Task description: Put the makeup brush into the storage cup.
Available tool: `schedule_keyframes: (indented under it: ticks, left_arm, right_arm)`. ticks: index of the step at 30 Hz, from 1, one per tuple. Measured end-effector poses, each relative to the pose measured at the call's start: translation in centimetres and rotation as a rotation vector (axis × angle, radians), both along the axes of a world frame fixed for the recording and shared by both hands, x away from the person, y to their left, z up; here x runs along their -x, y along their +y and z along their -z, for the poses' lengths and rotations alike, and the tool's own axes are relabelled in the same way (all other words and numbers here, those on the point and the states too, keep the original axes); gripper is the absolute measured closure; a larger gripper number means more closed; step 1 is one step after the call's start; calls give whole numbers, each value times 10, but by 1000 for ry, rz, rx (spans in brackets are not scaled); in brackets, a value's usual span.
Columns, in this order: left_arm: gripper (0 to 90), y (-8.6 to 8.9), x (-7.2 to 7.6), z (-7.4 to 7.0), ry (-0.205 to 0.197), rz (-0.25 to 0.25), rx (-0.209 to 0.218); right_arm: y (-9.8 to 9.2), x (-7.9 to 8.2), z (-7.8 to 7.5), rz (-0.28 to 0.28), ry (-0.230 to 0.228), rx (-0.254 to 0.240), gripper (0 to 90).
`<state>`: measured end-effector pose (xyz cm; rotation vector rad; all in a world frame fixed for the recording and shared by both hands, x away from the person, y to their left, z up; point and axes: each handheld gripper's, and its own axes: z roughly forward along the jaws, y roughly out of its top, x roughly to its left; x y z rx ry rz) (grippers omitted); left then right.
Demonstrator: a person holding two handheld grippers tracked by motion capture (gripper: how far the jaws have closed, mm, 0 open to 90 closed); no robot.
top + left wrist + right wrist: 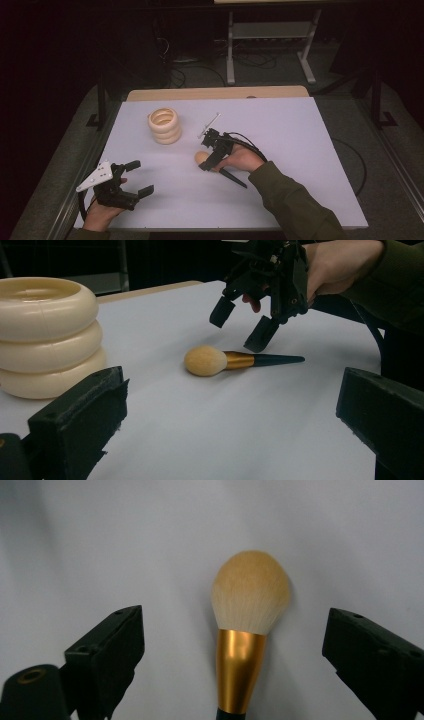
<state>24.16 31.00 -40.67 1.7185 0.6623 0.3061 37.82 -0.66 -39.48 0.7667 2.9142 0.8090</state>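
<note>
Reaching step: right gripper (247, 330) above makeup brush (235, 360) on white tabletop (300, 150), jaws wide, straddling gold ferrule. Next, prob. lower & close. Left gripper (135, 177) idle, jaws wide.

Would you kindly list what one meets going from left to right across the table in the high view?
Left gripper → stack of cream rings → makeup brush → right gripper, jaws open above the brush.

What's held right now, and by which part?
Nothing. Right tongs hover open over the makeup brush, straddling its gold ferrule without contact; left tongs are open, empty.
</note>
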Motion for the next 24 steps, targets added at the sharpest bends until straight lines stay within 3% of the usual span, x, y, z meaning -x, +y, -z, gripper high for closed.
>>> schedule_keyframes:
  ticks: [16,24]
  left_arm:
    - [0,0,0,0,1,-1,3]
    - [0,0,0,0,-1,0,2]
  right_arm:
    - [3,-2,12,12,96,115,207]
    - [0,-3,14,17,119,149,277]
